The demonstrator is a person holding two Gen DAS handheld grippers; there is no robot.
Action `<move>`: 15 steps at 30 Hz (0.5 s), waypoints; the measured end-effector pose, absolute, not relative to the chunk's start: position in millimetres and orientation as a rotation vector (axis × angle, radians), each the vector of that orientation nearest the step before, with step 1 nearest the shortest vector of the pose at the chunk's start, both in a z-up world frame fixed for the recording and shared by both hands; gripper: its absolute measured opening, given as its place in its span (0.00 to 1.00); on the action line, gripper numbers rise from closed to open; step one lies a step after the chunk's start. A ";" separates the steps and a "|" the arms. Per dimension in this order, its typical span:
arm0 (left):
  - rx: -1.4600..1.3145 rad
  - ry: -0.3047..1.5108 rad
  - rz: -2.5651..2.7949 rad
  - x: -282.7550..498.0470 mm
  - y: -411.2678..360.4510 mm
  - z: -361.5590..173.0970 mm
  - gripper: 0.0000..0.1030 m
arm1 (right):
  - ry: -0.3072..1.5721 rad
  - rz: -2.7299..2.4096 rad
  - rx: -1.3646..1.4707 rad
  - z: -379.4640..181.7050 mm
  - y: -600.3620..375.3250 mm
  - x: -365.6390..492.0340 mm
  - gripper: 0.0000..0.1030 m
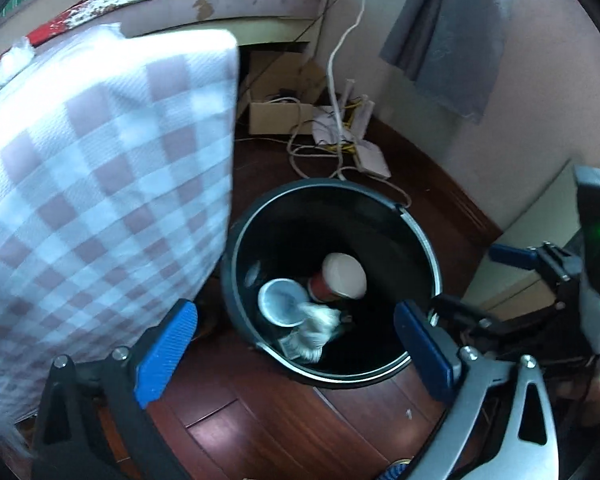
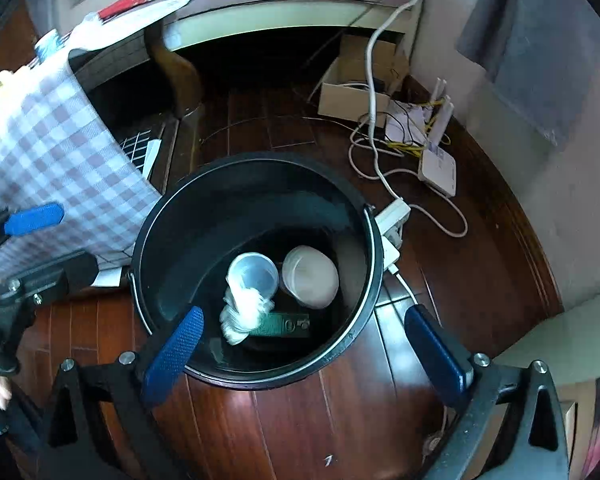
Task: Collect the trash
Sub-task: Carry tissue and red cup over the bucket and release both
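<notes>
A black round trash bin (image 1: 420, 240) (image 2: 160, 232) stands on the wooden floor. Inside lie a red paper cup (image 1: 340, 278) (image 2: 310, 276), a clear plastic cup (image 1: 280, 300) (image 2: 254, 276), a crumpled white tissue (image 1: 316, 332) (image 2: 242, 312) and a green packet (image 2: 284, 325). My left gripper (image 1: 296, 348) is open and empty above the bin's near rim. My right gripper (image 2: 304, 348) is open and empty over the bin's near rim. The left gripper's blue finger (image 2: 34, 219) shows at the left of the right wrist view, and the right gripper's blue finger (image 1: 512, 256) shows at the right of the left wrist view.
A table with a pink-checked cloth (image 1: 100, 184) (image 2: 48, 160) stands left of the bin. Behind the bin lie a cardboard box (image 1: 280, 116) (image 2: 352, 92), tangled cables and a white router (image 1: 374, 160) (image 2: 438, 168). A white power strip (image 2: 392, 220) touches the bin's right side. A wall runs along the right.
</notes>
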State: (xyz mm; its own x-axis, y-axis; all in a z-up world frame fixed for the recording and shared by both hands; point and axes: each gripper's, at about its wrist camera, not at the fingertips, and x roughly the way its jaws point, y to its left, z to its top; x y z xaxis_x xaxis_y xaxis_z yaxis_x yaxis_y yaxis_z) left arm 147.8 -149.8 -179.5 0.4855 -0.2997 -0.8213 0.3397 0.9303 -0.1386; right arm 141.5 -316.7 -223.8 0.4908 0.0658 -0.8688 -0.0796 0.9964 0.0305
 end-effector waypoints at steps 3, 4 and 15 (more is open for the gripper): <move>0.048 0.984 -0.373 147.0 -143.6 -177.7 0.98 | 1.046 0.076 -0.011 -220.8 -316.1 138.9 0.99; 0.045 0.984 -0.372 146.1 -142.5 -176.9 0.98 | 1.042 0.072 -0.012 -220.8 -316.5 139.0 0.99; 0.043 0.949 -0.334 139.3 -123.8 -160.1 0.99 | 0.984 0.056 -0.011 -204.1 -307.2 125.0 0.99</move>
